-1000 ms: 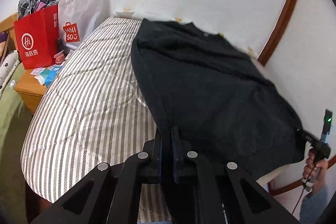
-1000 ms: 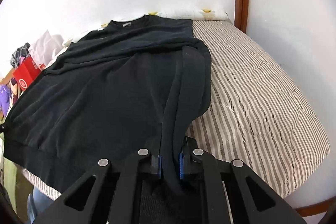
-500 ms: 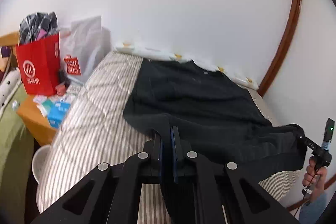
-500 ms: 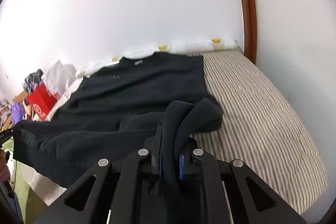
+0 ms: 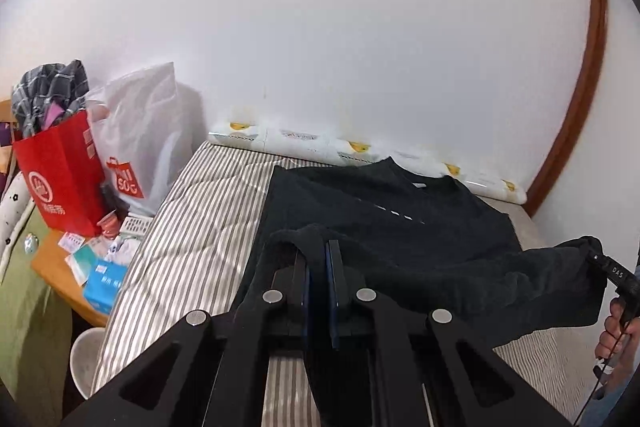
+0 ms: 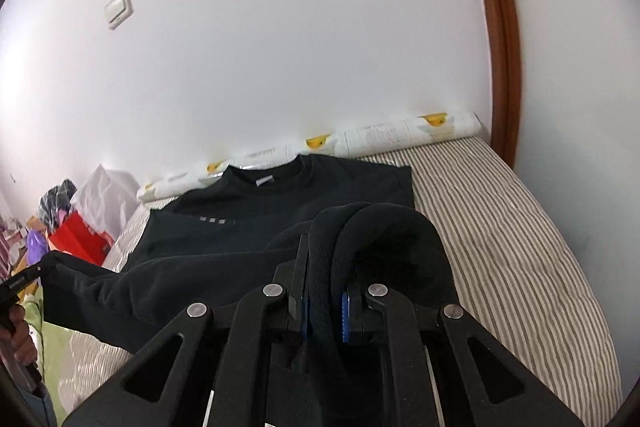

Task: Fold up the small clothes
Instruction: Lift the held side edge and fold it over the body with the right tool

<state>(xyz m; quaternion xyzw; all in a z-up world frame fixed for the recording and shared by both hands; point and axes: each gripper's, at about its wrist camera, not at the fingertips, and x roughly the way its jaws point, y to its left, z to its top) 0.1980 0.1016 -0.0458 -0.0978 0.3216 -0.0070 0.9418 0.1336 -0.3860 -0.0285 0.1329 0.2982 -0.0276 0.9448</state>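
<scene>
A black sweatshirt lies on the striped bed, collar toward the wall. Its hem is lifted and stretched between both grippers. My left gripper is shut on the hem's left corner. My right gripper is shut on the hem's right corner, which bulges over the fingers. The sweatshirt and the bed also show in the right wrist view. The right gripper shows at the right edge of the left wrist view; the left gripper shows at the left edge of the right wrist view.
A white wall runs behind the bed, with a printed white roll along it. A red paper bag and a white shopping bag stand on a wooden bedside table to the left. A brown door frame is on the right.
Both grippers have lifted the sweatshirt's hem off the bed and carried it toward the collar. The lower half now hangs between them above the upper half.
</scene>
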